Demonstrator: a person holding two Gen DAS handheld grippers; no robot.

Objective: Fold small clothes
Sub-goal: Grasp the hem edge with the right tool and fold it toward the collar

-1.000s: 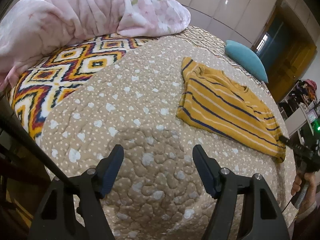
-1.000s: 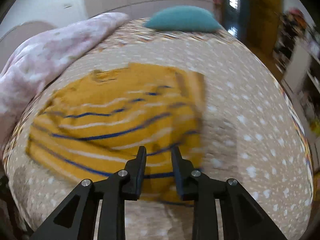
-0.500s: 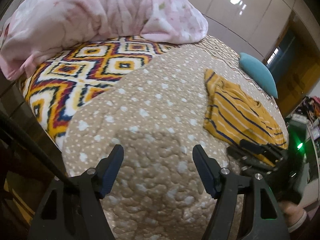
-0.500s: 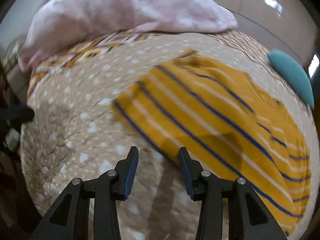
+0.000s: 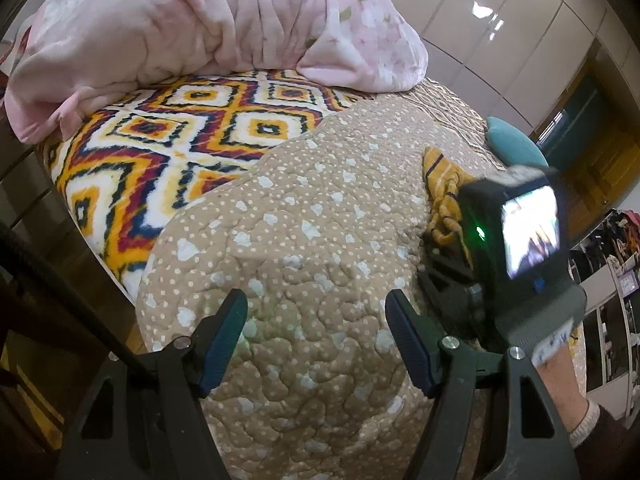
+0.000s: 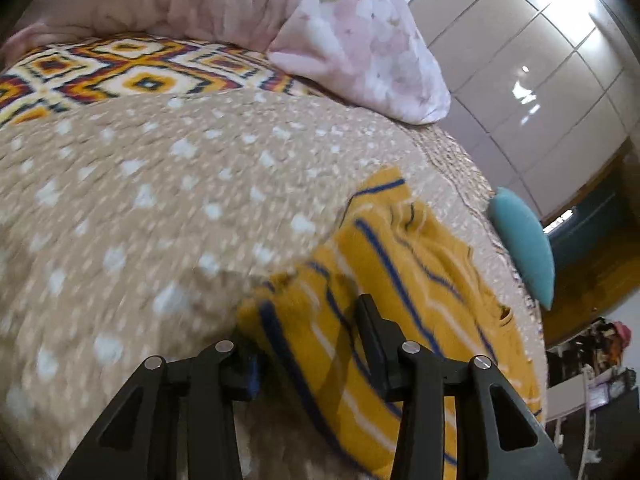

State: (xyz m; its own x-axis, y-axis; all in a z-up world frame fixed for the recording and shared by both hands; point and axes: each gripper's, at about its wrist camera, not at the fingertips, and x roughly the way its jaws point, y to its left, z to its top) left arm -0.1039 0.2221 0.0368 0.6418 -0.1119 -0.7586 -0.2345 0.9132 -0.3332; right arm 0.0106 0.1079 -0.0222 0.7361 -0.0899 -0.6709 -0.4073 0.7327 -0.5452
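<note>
A yellow garment with blue and white stripes [image 6: 404, 264] lies on the tan dotted quilt [image 6: 160, 184]. My right gripper [image 6: 310, 328] is open at the garment's near left edge; its left finger is under or behind the bunched cloth edge and its right finger rests on top. In the left wrist view the garment [image 5: 442, 184] is bunched behind the right gripper's body and camera [image 5: 520, 240]. My left gripper [image 5: 316, 320] is open and empty above the bare quilt [image 5: 304, 240], left of the garment.
A pink floral duvet [image 5: 208, 20] is heaped at the back. A patterned orange and navy blanket [image 5: 168, 136] lies under the quilt at the left. A teal cushion [image 6: 528, 244] sits at the far right. The bed's edge drops off at the left.
My right gripper has opened wider and moved down to the garment's left edge, which is now bunched up. My left gripper has drifted left, away from the garment, and stays open.
</note>
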